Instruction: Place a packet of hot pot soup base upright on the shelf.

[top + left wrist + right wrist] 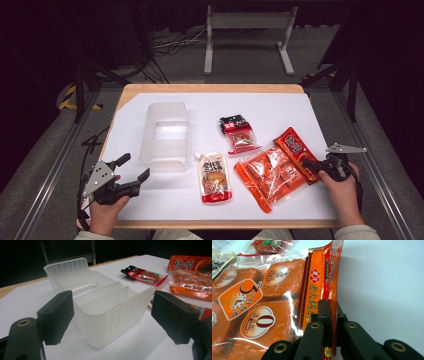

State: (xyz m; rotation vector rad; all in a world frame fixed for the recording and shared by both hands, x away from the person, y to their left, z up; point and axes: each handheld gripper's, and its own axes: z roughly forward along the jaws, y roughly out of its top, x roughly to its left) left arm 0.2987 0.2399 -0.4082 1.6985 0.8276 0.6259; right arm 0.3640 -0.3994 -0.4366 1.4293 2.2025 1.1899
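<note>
You're working at a tabletop (300, 107) that's wearing a white sheet, wood edge showing at the far side. Lying on it: a clear plastic bin (165, 135) at left-centre, a white-and-red sauce pouch (215, 177) just beside its near corner, a small black-topped snack packet (238, 132) farther back, and a big orange packet (272, 172) sitting right of the pouch, its right edge lifting off the sheet.

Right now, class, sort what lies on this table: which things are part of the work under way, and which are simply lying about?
In use:
- right gripper, shut on the edge of the large orange packet
- left gripper, open, facing the clear plastic box

Lying about:
- sauce pouch
- small red and black packet
</note>
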